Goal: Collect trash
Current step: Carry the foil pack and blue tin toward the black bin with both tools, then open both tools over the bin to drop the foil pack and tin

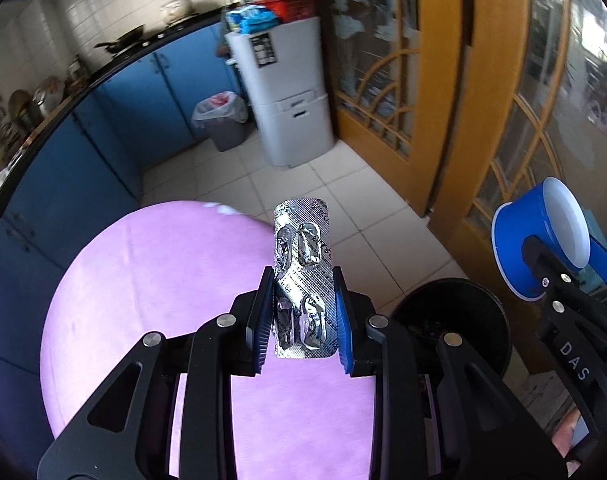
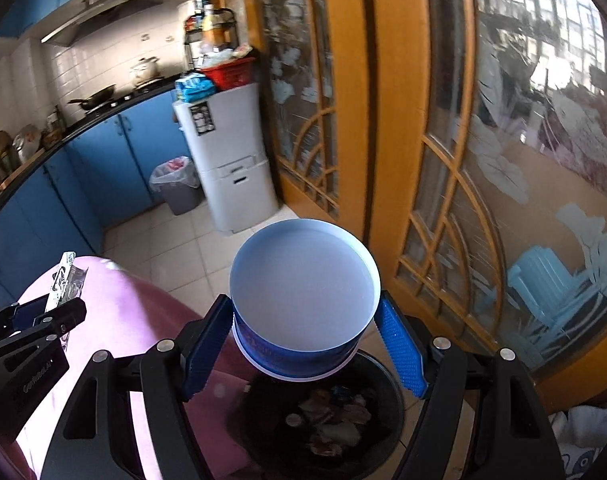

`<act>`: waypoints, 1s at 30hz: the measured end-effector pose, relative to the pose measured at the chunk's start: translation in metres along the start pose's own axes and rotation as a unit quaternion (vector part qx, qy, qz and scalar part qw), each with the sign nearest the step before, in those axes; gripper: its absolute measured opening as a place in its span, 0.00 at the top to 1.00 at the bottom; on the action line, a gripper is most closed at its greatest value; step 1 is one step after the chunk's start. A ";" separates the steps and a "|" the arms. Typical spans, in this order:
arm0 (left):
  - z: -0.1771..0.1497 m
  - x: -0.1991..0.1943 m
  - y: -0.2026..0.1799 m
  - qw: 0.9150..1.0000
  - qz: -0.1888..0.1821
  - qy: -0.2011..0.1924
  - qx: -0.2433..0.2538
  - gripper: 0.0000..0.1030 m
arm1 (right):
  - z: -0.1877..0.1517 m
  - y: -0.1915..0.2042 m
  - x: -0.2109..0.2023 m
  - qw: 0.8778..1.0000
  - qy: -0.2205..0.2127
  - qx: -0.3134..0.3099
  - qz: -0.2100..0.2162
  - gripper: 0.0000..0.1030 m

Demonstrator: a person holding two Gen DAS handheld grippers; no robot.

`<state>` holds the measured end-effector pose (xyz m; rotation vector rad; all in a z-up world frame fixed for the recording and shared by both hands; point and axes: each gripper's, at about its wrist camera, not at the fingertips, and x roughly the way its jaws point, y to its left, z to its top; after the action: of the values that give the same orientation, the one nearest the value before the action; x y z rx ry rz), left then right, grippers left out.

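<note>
The left gripper (image 1: 303, 316) is clamped on an emptied foil blister pack (image 1: 302, 276), held upright by its two long edges over the near right part of the pink tabletop (image 1: 143, 300). The right gripper (image 2: 303, 344) holds a blue paper cup (image 2: 303, 292), its pads pressing the cup's sides, directly above the black trash bin (image 2: 387, 400) that stands to the right of the tabletop.

The pack is thin and pinched only by its edges, so it could buckle and slip, falling onto the tabletop or floor instead of into the bin. The cup, I judge, is light and could catch the rim and tip out if released off-centre.

The right wrist view shows the bin's contents, crumpled scraps already inside, and the cup's white, empty interior. The left wrist view shows the pack's burst pockets clearly, while the bin (image 1: 455, 320) appears there mostly as a dark rim, and the cup (image 1: 539, 240) is seen from its side.
</note>
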<state>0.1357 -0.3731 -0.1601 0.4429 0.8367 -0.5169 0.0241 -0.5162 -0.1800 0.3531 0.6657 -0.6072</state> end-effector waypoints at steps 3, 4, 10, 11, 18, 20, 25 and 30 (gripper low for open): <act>0.004 0.008 -0.026 1.000 -0.010 0.004 0.021 0.73 | -0.003 -0.019 0.007 1.000 0.008 0.013 -0.009 0.31; 0.005 0.009 -0.033 1.000 -0.012 0.005 0.025 0.73 | -0.004 -0.025 0.009 1.000 0.011 0.017 -0.011 0.31; 0.010 0.024 -0.073 0.998 -0.024 0.019 0.056 0.70 | -0.014 -0.053 0.027 0.999 0.038 0.036 -0.016 0.31; 0.010 0.028 -0.078 0.998 -0.024 0.022 0.059 0.70 | -0.016 -0.056 0.031 0.998 0.043 0.040 -0.012 0.31; 0.009 0.048 -0.095 0.997 -0.017 0.049 0.062 0.37 | -0.029 -0.074 0.054 0.995 0.087 0.055 0.005 0.12; 0.009 0.047 -0.093 0.998 -0.014 0.037 0.056 0.24 | -0.032 -0.079 0.057 0.994 0.090 0.060 -0.003 0.12; 0.010 0.041 -0.097 0.998 -0.025 0.025 0.060 0.10 | -0.033 -0.088 0.059 0.993 0.091 0.071 -0.022 0.12; 0.008 0.037 -0.103 0.997 -0.036 0.023 0.067 0.04 | -0.032 -0.096 0.055 0.992 0.086 0.079 -0.038 0.12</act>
<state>0.1008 -0.4682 -0.2012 0.5506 0.8674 -0.6340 -0.0168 -0.5973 -0.2514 0.5343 0.8011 -0.7103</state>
